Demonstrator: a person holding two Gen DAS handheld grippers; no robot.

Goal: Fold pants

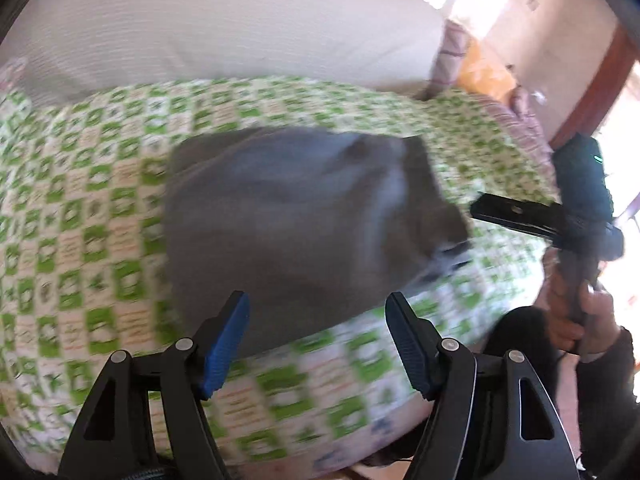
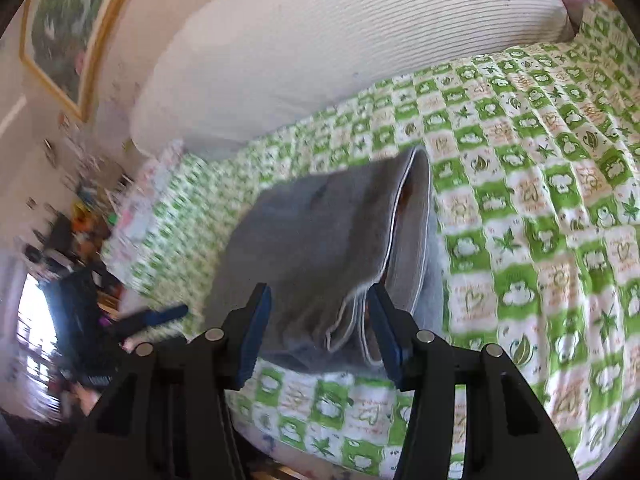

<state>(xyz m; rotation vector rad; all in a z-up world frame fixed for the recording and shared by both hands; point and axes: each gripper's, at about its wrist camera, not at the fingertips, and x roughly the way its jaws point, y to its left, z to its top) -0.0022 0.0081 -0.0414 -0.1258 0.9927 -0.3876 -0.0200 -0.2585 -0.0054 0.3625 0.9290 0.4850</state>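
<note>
Grey pants (image 1: 288, 216) lie folded into a compact bundle on a bed with a green and white checked cover (image 1: 92, 208). My left gripper (image 1: 318, 300) is open and empty, just in front of the bundle's near edge. The right gripper (image 1: 516, 216) shows at the right of that view, held in a hand, beside the bundle. In the right wrist view the pants (image 2: 320, 240) show piped edges near the fingers. My right gripper (image 2: 320, 296) is open, its jaws either side of the bundle's near end without gripping it. The left gripper (image 2: 156, 320) appears blurred at the left.
A large white ribbed pillow (image 1: 224, 20) lies at the back of the bed, also in the right wrist view (image 2: 340, 40). A framed picture (image 2: 68, 28) hangs on the wall. Cluttered items (image 2: 80, 232) stand left of the bed. The bed's front edge (image 2: 320, 456) is close below.
</note>
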